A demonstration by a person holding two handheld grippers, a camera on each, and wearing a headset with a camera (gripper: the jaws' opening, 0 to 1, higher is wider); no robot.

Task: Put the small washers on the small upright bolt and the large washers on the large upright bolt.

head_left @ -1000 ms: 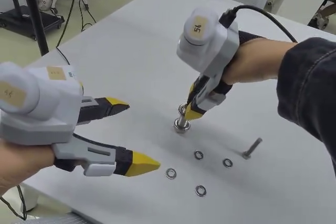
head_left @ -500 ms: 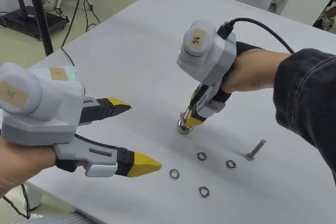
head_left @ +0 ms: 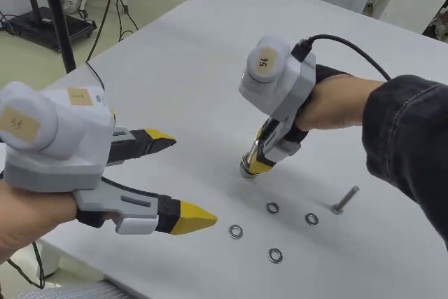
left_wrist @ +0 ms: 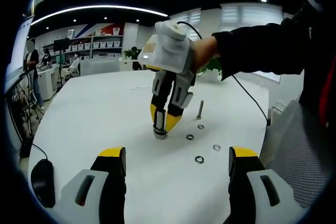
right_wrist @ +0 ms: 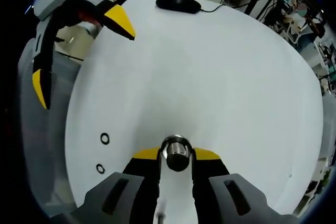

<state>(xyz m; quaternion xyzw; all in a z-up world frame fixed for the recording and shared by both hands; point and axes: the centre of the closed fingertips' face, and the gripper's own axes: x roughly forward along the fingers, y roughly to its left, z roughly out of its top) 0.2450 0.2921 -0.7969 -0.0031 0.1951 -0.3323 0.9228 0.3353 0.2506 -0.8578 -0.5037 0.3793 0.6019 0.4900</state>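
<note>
White workbench [head_left: 175, 68] lies under all of it, with a wider room and shelving behind. Near its middle the large upright bolt [right_wrist: 177, 153] stands on its head, steel and stiff. It looks heavy enough to hold its place, though I judge a sideways knock could topple it.

The right gripper [head_left: 256, 164] points straight down over it. Its jaws are drawn in against either side of the bolt, and the bolt's top shows between the yellow tips.

Just near and right of that, four small washers [head_left: 272, 207] lie flat and apart from one another. They are thin, hard and light, and likely to skid on the smooth top. I would pinch one across its rim with the very tips.

Right of them stands the small upright bolt [head_left: 345, 199], with nothing on its shaft.

Well to the near left, the left gripper [head_left: 183, 178] hovers with its jaws spread wide, holding nothing.
</note>
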